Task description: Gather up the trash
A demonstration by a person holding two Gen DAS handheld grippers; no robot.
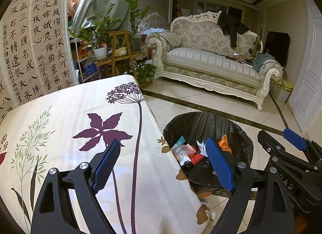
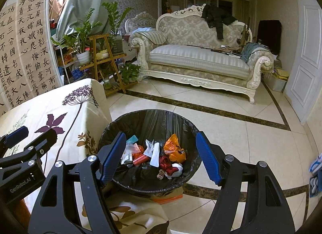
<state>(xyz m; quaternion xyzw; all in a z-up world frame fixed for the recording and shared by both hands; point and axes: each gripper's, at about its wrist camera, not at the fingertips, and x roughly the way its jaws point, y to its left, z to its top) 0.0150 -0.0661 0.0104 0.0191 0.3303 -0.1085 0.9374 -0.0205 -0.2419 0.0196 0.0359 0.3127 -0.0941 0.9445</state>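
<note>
A round bin lined with a black bag (image 2: 140, 117) stands on the tiled floor beside the table. Inside lies mixed trash: an orange bag (image 2: 174, 149), white paper scraps (image 2: 155, 153), a red wrapper (image 2: 140, 159). My right gripper (image 2: 161, 155) hovers over the bin mouth, open, nothing between its blue pads. My left gripper (image 1: 163, 163) is open too, straddling the table's edge, one finger (image 1: 106, 161) over the cloth and the other finger (image 1: 219, 165) over the bin (image 1: 205, 121). The right gripper (image 1: 281, 143) shows at the right of the left wrist view.
The table carries a cream cloth with purple flowers (image 1: 80, 125). A white ornate sofa (image 2: 201, 59) stands across the tiled floor. Potted plants on a wooden stand (image 2: 104, 53) are behind the table. A calligraphy screen (image 1: 30, 42) is at left, a white door (image 2: 306, 53) at right.
</note>
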